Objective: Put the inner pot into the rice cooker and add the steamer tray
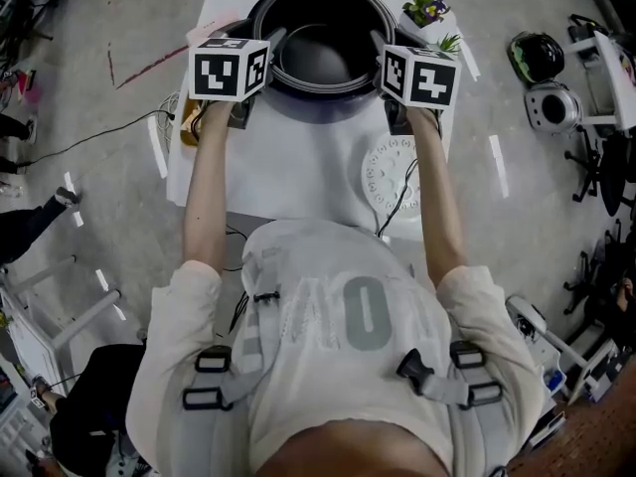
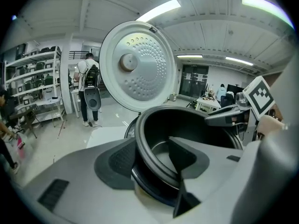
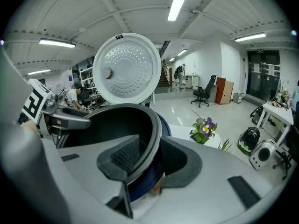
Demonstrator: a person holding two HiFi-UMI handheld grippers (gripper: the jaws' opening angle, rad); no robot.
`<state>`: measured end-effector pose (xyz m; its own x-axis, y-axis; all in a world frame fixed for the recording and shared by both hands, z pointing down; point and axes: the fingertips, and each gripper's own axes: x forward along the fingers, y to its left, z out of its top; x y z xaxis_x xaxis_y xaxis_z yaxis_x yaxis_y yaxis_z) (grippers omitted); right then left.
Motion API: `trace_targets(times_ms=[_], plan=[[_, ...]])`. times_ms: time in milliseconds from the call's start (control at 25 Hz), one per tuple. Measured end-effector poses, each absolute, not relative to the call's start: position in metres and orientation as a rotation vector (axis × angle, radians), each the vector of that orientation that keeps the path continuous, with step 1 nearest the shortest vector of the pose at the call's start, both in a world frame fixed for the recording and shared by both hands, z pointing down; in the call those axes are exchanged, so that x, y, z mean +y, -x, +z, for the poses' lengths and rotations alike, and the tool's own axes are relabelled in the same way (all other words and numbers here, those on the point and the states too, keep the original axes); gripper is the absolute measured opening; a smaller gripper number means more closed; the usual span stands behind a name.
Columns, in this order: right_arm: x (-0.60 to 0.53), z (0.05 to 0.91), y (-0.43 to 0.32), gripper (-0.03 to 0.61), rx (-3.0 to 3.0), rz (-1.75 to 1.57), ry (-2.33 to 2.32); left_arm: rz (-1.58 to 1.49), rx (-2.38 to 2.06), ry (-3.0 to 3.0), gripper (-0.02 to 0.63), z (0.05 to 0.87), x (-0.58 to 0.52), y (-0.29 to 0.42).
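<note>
The left gripper (image 2: pixel 152 157) and right gripper (image 3: pixel 149 157) clamp the black metal inner pot (image 1: pixel 320 56). Tilted, it could wedge in the dark rice cooker (image 1: pixel 318 108).

Bright, even light from long ceiling tubes (image 3: pixel 180 1), which glare white. Both gripper views bulge like a fisheye, with black corners and soft near edges. Head view sharp, shadows faint.

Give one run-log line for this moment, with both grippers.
left gripper: shut on black round inner pot rim | right gripper: shut on opposite rim | pot: partly in dark-blue rice cooker, lid open | white round steamer tray: on table
</note>
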<state>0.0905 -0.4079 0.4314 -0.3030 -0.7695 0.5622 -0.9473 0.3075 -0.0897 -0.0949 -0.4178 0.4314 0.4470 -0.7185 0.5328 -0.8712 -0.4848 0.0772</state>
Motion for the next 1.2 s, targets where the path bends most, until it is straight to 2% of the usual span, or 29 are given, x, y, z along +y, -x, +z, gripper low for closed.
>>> trace_targets(times_ms=[440,920,1200], plan=[[-0.411,0.43,-0.09,0.158,-2.205,0.595,-1.647,0.459,-1.42,-2.358,0.225,0.428,-0.421,0.103],[-0.407,0.428,-0.081,0.181,-2.215,0.582,-1.592,0.471,-1.398,-2.368,0.225,0.425,-0.415,0.104],[-0.389,0.383,-0.077,0.204,-2.297,0.46,-1.615,0.374,-1.412,-2.485,0.225,0.37,-0.403,0.099]])
